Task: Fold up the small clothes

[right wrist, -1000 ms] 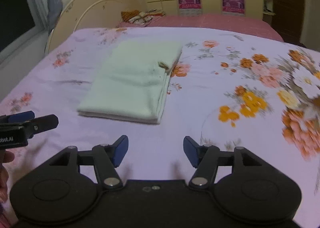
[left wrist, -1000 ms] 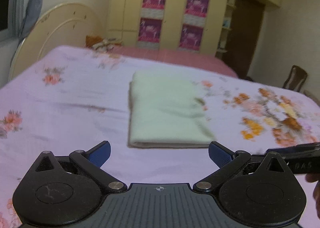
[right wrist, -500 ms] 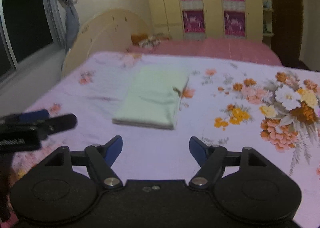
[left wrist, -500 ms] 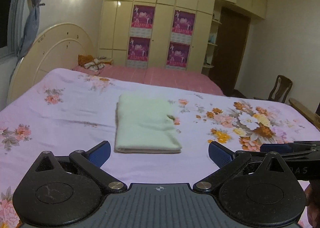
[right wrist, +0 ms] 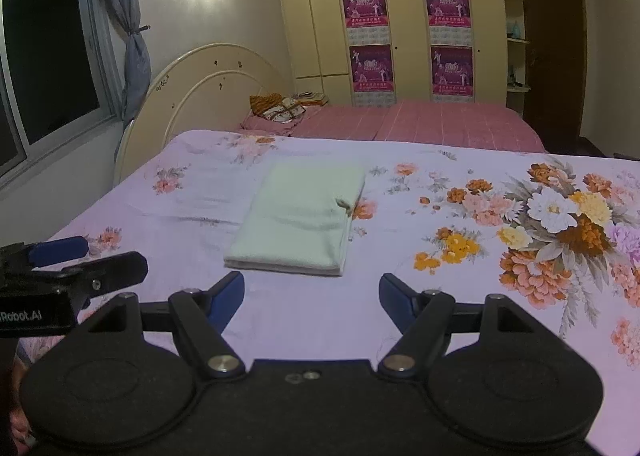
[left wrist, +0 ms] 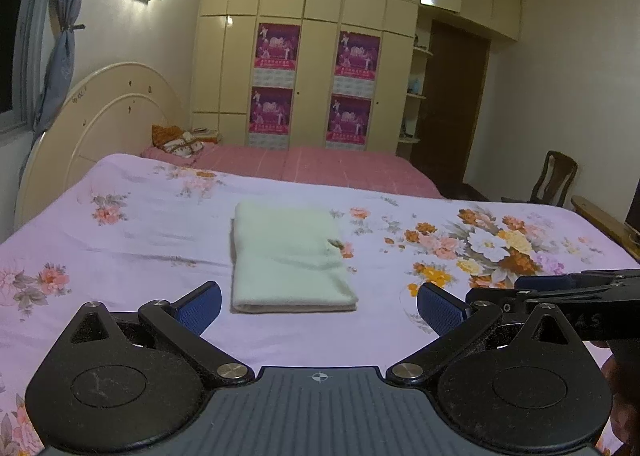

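Note:
A pale green cloth [left wrist: 288,256] lies folded into a neat rectangle on the lilac floral bedsheet [left wrist: 120,256]. It also shows in the right wrist view [right wrist: 304,216], with a small brown tag at its right edge. My left gripper [left wrist: 319,306] is open and empty, held above the bed just short of the cloth's near edge. My right gripper [right wrist: 312,296] is open and empty, also short of the cloth. Each gripper shows at the side of the other's view: the right one [left wrist: 560,288] and the left one [right wrist: 72,260].
A cream headboard [left wrist: 100,116] stands at the left. A pink sheet [left wrist: 320,164] with a pillow pile [left wrist: 180,138] lies beyond the floral sheet. Wardrobes [left wrist: 312,56], a dark door [left wrist: 452,108] and a wooden chair [left wrist: 556,176] stand behind.
Both grippers have drawn back and up from the folded cloth, which now sits farther off and smaller in both views. The cloth has not moved.

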The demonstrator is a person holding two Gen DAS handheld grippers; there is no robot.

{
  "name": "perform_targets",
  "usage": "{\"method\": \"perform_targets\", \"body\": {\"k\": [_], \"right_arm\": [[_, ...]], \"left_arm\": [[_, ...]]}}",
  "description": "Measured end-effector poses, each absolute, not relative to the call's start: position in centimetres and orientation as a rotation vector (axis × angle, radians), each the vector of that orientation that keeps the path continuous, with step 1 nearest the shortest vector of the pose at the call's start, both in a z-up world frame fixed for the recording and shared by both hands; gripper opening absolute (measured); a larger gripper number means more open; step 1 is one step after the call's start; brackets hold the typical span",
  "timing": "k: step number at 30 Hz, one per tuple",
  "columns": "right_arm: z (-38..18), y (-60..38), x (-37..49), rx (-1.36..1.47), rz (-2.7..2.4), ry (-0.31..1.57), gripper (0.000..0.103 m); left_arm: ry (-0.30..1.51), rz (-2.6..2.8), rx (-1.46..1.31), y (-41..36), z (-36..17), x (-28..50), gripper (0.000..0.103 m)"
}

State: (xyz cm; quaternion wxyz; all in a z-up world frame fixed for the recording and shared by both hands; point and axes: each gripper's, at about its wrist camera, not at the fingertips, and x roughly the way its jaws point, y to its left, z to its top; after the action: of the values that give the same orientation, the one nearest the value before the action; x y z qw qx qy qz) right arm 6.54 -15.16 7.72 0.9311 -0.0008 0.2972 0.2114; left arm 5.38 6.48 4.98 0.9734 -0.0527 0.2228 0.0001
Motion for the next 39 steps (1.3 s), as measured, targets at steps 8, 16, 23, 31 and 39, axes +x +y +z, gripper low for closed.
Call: {"method": "perform_targets", "body": {"k": [8,16,23,31,39], "right_arm": [[7.6,-14.8,6.4,-0.009,0.431,0.619,0.073],[7.6,-15.0,6.4,-0.001,0.418,0.609,0.074],[7.5,-15.2,6.5,-0.001,0.418,0.613,0.074],[7.4,-15.6,6.9,0.000,0.407,0.611,0.074],[7.5,-15.6,7.1,-0.002,0.409,0.608,0.074]], "left_arm": [[0.450,-0.001,-0.106,6.6,5.0,5.3,0.103],[0.443,-0.009,-0.082,6.3,5.0,5.3,0.103],[0.435,-0.011,-0.074,5.9,5.2,5.5,0.103],[0.430,-0.019,-0.063,5.7,5.2,6.3,0.103],[0.423,-0.019,-0.059,5.7,5.2,6.3,0.103]]}}
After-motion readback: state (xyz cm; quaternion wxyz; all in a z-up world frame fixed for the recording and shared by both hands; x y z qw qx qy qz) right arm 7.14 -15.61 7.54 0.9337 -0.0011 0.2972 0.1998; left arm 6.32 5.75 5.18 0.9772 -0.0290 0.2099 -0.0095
